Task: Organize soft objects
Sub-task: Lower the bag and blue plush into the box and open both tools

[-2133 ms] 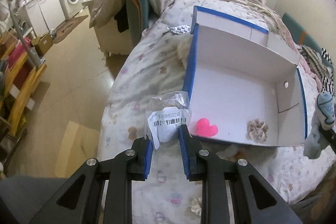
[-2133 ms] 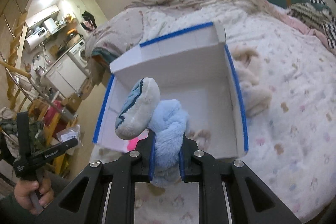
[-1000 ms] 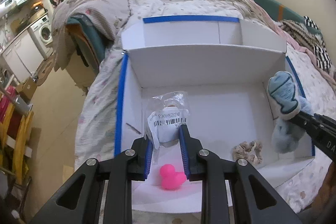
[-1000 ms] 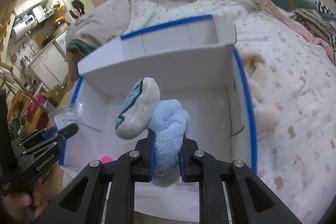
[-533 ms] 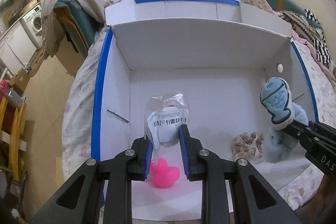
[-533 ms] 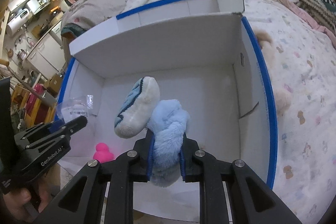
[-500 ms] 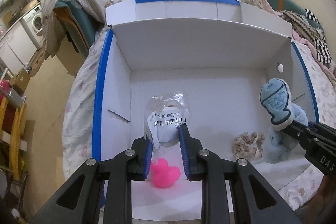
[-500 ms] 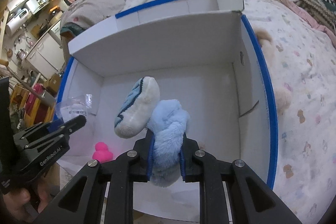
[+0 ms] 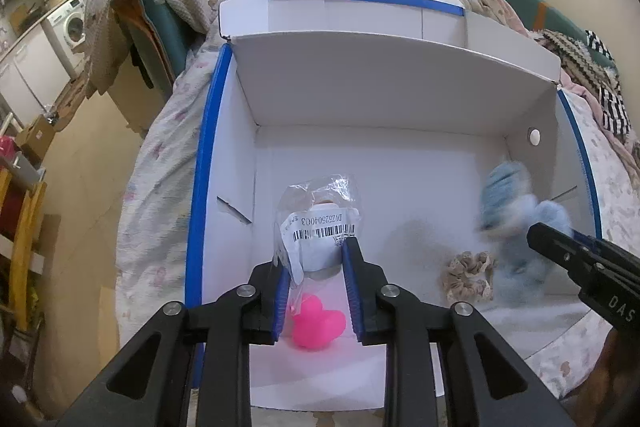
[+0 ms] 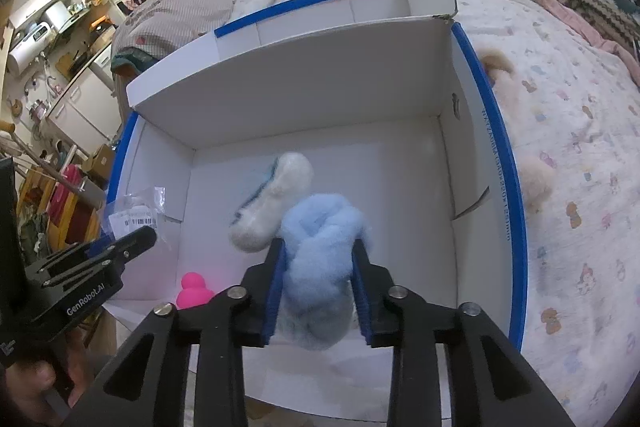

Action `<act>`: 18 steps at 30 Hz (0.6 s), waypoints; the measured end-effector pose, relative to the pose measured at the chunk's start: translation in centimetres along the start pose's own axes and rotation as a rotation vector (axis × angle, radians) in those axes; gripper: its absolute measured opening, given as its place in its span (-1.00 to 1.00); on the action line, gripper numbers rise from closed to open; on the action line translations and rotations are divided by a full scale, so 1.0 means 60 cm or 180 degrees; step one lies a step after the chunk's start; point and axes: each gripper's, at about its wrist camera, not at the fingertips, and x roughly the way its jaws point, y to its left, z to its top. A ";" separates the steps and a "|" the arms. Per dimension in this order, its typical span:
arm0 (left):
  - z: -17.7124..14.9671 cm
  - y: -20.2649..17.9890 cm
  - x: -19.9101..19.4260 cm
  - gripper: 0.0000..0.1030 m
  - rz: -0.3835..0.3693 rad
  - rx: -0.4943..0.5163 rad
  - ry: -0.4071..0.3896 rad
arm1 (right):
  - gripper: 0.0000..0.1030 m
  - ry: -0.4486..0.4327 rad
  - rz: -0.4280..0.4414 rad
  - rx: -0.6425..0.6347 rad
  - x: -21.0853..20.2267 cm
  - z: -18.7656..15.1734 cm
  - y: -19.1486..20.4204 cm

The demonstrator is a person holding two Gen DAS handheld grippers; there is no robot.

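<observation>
Your left gripper (image 9: 314, 277) has its jaws spread, and the clear plastic bag with a barcode label (image 9: 318, 227) sits loose between them, so it looks released and ready to fall; the pink rubber duck (image 9: 316, 321) lies on the box floor right under it at 6 o'clock. Your right gripper (image 10: 318, 287) is likewise parted around the fluffy blue plush slipper (image 10: 320, 259), the pads barely touching the fur, and the plush is blurred in the left view, probably dropping. Let both fall straight, then lift the tongs up before you pull back, so no fur or plastic drags out with them. In the left view the beige scrunchie (image 9: 470, 275) sits at 3 o'clock; do not bury the small pieces. The white cardboard box (image 9: 400, 95) on the bed (image 10: 568, 131) rises at 12 o'clock, with a cream plush (image 10: 534, 183) outside its right wall.
</observation>
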 end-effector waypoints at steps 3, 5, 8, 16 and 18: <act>0.000 0.001 -0.010 0.00 0.0040 -0.0014 -0.0079 | 0.18 -0.0053 0.0030 0.0026 -0.005 0.002 -0.002; 0.001 0.004 -0.018 0.18 0.0064 -0.0042 -0.0157 | 0.24 -0.0114 0.0043 0.0035 -0.011 0.004 -0.003; 0.004 0.009 -0.028 0.27 0.0067 -0.0072 -0.0230 | 0.48 -0.0160 0.0051 0.0060 -0.015 0.006 -0.005; 0.003 0.017 -0.026 0.28 0.0110 -0.0118 -0.0188 | 0.75 -0.0212 0.0119 0.0123 -0.019 0.007 -0.009; 0.003 0.018 -0.026 0.28 0.0115 -0.0116 -0.0189 | 0.75 -0.0202 0.0120 0.0111 -0.018 0.007 -0.009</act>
